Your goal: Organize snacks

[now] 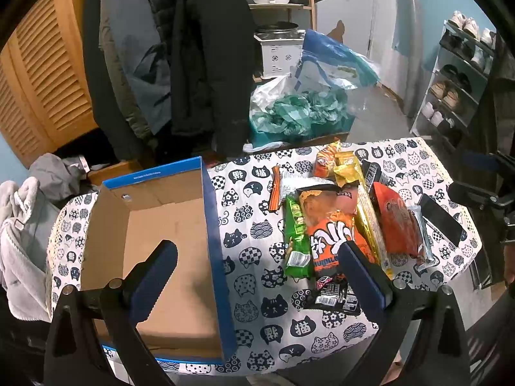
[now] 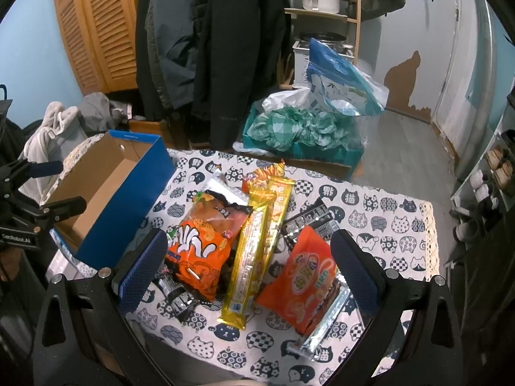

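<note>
A pile of snack packets lies on the cat-print tablecloth (image 1: 257, 212): a big orange bag (image 1: 331, 225) (image 2: 202, 241), a green packet (image 1: 297, 241), a long yellow packet (image 2: 257, 247), a red-orange packet (image 1: 399, 225) (image 2: 305, 286), a silver bar (image 2: 325, 325) and a black packet (image 1: 334, 296). An open blue cardboard box (image 1: 212, 234) (image 2: 125, 199) stands empty to the left. My left gripper (image 1: 257, 257) is open above the box's right wall. My right gripper (image 2: 248, 257) is open above the pile. Both are empty.
A dark phone (image 1: 441, 218) lies at the table's right edge. Coats hang behind the table. Plastic bags in a teal box (image 2: 299, 128) sit on the floor beyond. A shoe rack (image 1: 457, 80) stands at the right. The left gripper shows at the left of the right wrist view (image 2: 42, 193).
</note>
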The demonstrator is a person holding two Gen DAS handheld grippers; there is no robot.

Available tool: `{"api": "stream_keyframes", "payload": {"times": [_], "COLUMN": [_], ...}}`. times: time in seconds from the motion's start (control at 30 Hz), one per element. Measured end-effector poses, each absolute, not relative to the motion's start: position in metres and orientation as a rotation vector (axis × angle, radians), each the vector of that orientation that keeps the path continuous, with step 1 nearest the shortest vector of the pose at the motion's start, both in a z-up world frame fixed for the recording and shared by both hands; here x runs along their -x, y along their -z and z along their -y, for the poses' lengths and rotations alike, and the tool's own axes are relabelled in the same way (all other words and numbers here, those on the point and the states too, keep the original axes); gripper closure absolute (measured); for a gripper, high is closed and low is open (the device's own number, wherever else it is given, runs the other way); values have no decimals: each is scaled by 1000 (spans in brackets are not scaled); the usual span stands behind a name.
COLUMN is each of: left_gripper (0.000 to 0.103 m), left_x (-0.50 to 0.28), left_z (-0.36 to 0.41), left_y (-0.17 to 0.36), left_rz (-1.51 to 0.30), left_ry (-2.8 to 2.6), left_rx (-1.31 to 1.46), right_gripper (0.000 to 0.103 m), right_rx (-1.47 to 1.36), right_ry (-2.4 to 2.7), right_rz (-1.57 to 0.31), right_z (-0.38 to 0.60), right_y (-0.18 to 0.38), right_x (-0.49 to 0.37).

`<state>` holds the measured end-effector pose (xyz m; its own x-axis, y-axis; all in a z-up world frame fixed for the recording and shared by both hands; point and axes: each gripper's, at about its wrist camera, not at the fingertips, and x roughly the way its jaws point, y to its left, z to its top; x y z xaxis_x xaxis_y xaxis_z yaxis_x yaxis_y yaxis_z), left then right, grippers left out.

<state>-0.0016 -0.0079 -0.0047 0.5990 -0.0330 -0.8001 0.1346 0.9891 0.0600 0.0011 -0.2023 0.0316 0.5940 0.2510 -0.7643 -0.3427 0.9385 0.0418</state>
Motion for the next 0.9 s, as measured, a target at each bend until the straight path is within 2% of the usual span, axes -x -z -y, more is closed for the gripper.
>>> {"api": "stream_keyframes", "payload": {"times": [0.9], "left_gripper": [1], "left_x": [2], "left_z": [9], "left_y": [5], "left_rz": [-925], "left_ry": [97], "left_rx": [-120], "right_gripper": [3], "right_rx": [117], "right_ry": [-346], "right_rz": [-874], "right_z": [203], "right_y": [-27], "right_x": [2]}}
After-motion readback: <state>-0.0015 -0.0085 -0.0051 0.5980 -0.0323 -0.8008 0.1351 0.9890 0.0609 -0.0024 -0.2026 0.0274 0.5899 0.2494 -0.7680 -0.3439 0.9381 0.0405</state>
